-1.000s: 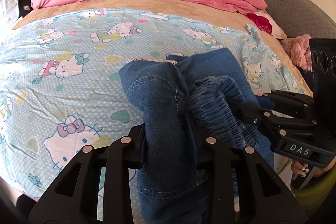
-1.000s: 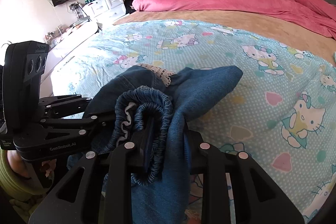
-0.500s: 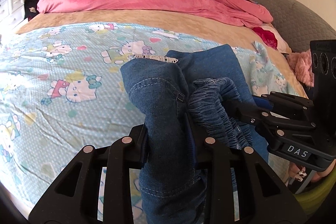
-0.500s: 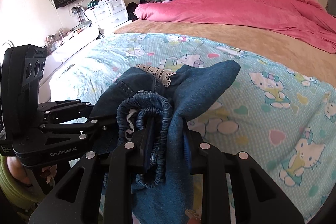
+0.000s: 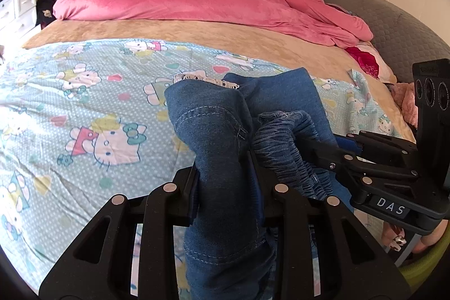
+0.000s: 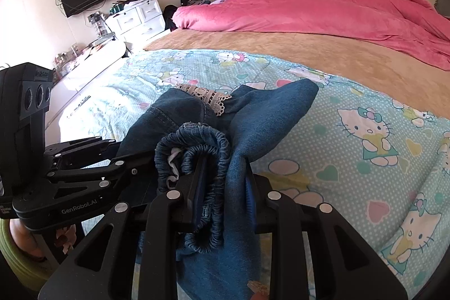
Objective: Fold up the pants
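Both the left gripper and right gripper pinch the bunched blue denim pants above the near cartoon-cat bedsheet, so spreading the waistband taut before lowering probably helps.

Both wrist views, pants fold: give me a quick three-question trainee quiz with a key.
1. True or false: both grippers are shut on the jeans.
2. Which part does the right gripper clamp? A) elastic waistband B) lace trim C) pink duvet
3. Fill in: the jeans hang above a cartoon-cat ____.

Key:
1. True; the left gripper pinches denim too.
2. A, the waistband.
3. Sheet.
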